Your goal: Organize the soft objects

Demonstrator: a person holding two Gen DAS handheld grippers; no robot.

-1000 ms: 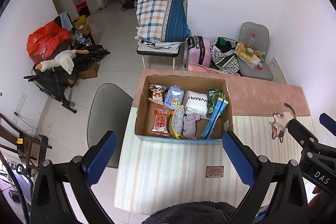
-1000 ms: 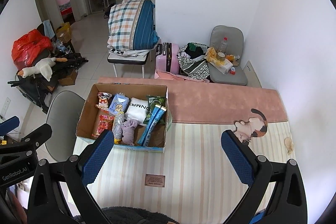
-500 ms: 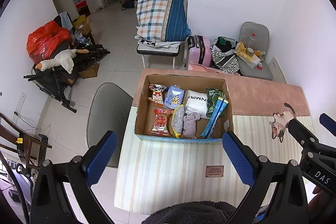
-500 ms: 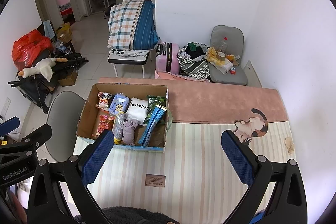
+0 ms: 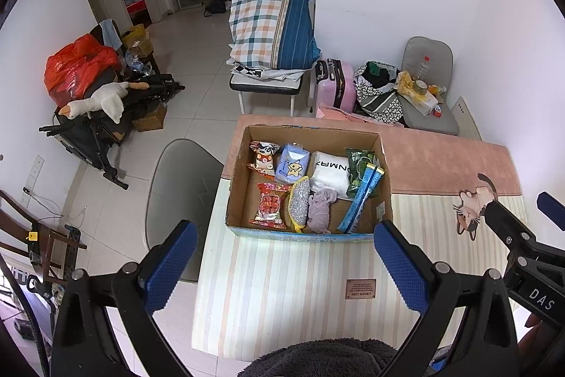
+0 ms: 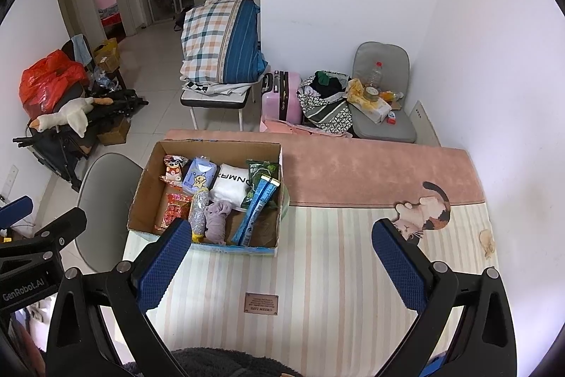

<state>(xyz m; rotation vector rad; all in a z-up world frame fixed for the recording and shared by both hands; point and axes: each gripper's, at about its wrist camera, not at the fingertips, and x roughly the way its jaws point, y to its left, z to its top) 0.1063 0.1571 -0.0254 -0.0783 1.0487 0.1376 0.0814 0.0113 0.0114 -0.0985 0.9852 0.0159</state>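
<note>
— Jaws first: are either of them holding anything?

— No. The left gripper point(image 5: 282, 265) and the right gripper point(image 6: 279, 262) both stand wide apart and empty, above the striped surface point(image 6: 317, 288). Closest in, below the jaws of each, lies a dark fuzzy cloth point(image 5: 325, 354); it may be one of the soft things, but too little of it shows to tell.

— And the rest of the soft things?

— Ahead of the left jaws, in the cardboard box point(image 5: 307, 234). For the right gripper the box sits ahead and off to the left. A lilac cloth bundle point(image 5: 319, 209) lies near the front wall, touching a glittery pouch point(image 5: 299, 204); a white folded cloth point(image 5: 330, 170) is farther back.

— What could go wrong?

— I judge the crowding is the risk. A red snack packet point(image 5: 270, 205) and a long blue packet point(image 5: 360, 202) flank the bundle, so wide jaws dropping in could pinch a wrapper along with the cloth. The front wall could also catch a lower finger, and the box looks light enough to slide.

— Farther off?

— Only the pink mat point(image 6: 370, 172), beyond the box.
</note>
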